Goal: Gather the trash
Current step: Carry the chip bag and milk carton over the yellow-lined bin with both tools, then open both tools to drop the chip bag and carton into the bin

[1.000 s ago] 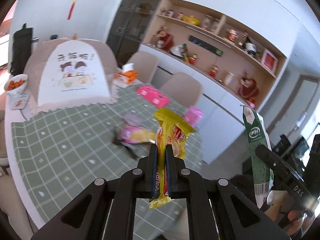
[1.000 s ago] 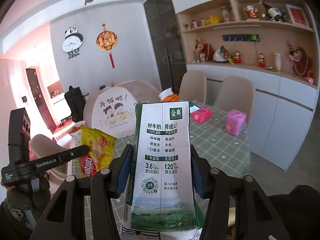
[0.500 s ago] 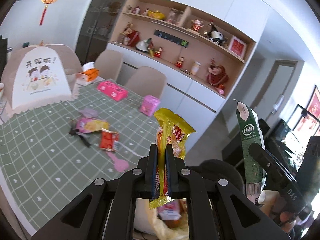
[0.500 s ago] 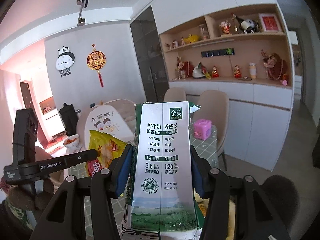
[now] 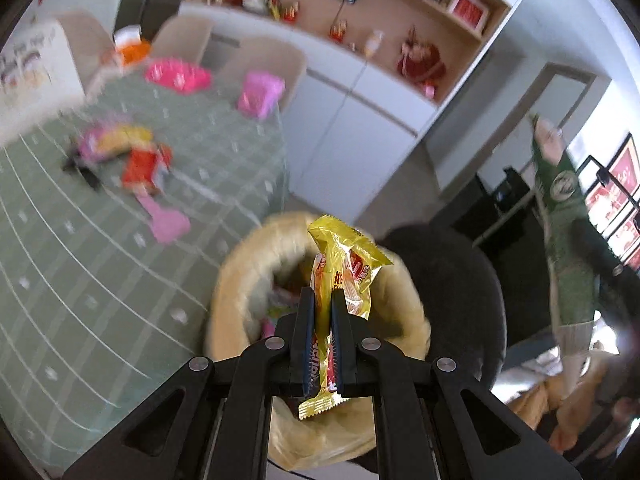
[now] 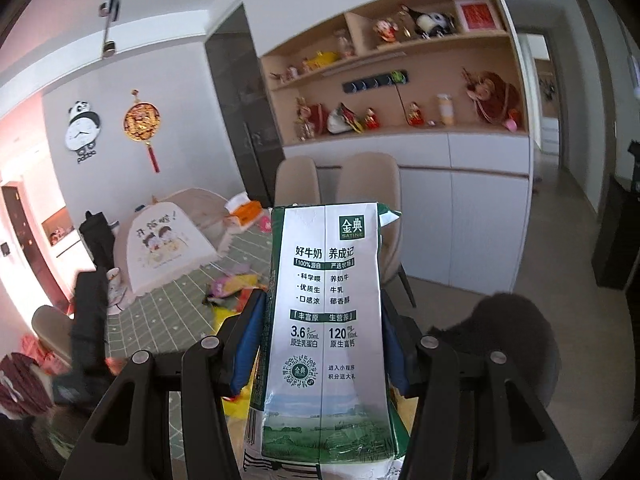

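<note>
The green checked table is lying to your left, carrying a pink-and-yellow wrapper, a red packet and a pink scrap well in from its right edge. Just beyond that edge, the yellow-lined trash bin is sitting open below your left gripper. Your right gripper is clamping its fingers on the upright milk carton. Your left fingers are pinching the yellow snack wrapper directly over the bin's mouth.
</note>
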A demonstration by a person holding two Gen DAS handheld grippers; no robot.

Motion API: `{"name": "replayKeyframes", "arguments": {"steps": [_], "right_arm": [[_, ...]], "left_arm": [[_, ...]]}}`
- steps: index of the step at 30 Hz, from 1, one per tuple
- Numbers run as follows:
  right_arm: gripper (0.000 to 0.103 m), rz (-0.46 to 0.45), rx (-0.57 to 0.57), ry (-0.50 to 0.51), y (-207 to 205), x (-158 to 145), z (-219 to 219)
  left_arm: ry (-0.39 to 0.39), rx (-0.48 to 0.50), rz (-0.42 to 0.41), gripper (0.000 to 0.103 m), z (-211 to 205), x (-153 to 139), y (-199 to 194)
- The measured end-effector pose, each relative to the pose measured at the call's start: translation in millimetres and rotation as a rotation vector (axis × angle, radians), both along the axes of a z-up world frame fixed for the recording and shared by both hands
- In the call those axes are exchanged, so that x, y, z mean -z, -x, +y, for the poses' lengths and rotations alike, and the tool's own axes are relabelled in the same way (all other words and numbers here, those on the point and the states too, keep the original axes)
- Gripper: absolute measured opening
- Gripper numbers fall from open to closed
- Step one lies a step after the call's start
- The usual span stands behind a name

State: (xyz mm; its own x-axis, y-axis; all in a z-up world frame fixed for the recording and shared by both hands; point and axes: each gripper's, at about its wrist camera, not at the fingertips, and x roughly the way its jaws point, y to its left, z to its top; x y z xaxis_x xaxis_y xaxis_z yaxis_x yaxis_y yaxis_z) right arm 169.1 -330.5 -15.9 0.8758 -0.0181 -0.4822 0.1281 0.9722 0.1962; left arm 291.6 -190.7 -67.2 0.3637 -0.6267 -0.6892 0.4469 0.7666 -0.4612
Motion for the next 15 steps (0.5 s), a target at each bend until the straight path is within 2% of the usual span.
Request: {"name": "replayKeyframes", "arguments": {"steps": [2, 4, 6, 8, 9, 10, 15], "right_arm": [[0.050, 0.018, 0.000, -0.009, -2, 7, -5], [0.050, 0.026, 0.001, -0.019, -6, 13, -8], [0.050, 0.033, 0.003, -0.029, -10, 18, -12], [0.050, 0.044, 0.004, -0.035, -13, 25, -14], [0.050, 0.053, 0.004, -0.038, -14, 29, -14], [0.050, 0.067, 0.003, -0.047, -17, 35, -15], [0.050, 0.133, -0.014, -0.065, -32, 63, -9]], "left_arm": [[-0.016, 0.030, 0.018, 0.008, -12, 16, 1], [-0.061, 0.052, -0.006, 0.009, -23, 27, 1], [-0.044, 0.067, -0.003, 0.013, -25, 31, 0], [-0.013, 0.081, 0.017, 0.029, -24, 30, -4], [-0.007, 0.083, 0.016, 0.042, -21, 27, -4], [-0.006, 0.082, 0.006, 0.045, -18, 23, -4], [-0.004, 0.033, -0.050, 0.045, 7, -2, -9]]}}
